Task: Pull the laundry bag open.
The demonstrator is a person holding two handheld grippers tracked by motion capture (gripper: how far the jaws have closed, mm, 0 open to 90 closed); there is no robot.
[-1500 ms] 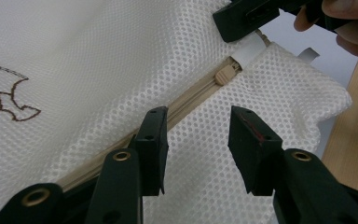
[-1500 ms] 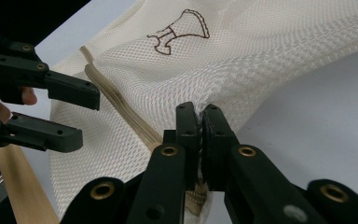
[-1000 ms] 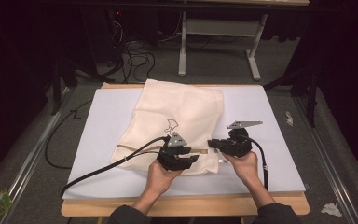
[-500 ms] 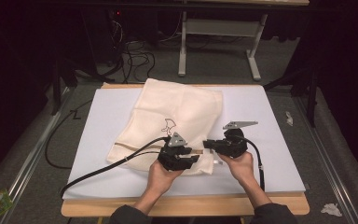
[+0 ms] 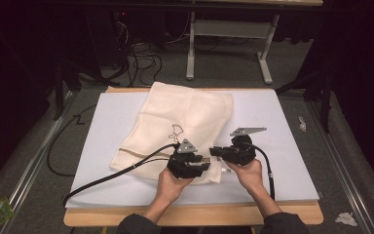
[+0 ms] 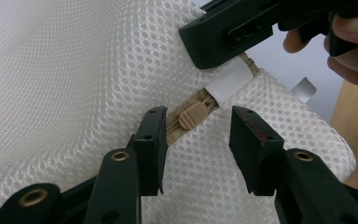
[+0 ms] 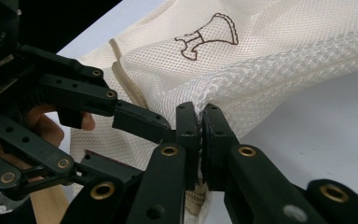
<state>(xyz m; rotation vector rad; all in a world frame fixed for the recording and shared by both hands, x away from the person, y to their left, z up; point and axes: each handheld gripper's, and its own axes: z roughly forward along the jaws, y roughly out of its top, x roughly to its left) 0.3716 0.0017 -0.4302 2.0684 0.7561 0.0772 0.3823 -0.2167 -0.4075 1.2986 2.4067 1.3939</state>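
Observation:
A cream mesh bag with a small brown print lies on the white board. My right gripper is shut on the bag's near edge, at the end of the tan zipper, and lifts the mesh slightly. My left gripper stands open over the bag, one jaw on each side of the tan zipper pull, and neither pad touches it. In the high view the left gripper and the right gripper meet tip to tip at the bag's near right corner.
The board rests on a wooden table whose front edge is at the person's side. A black cable trails left from the left gripper across the board. A metal table frame and loose cables stand on the floor behind.
The right gripper has edged a little left, closer to the left gripper, still shut on the bag's edge. The left hand has stayed in place.

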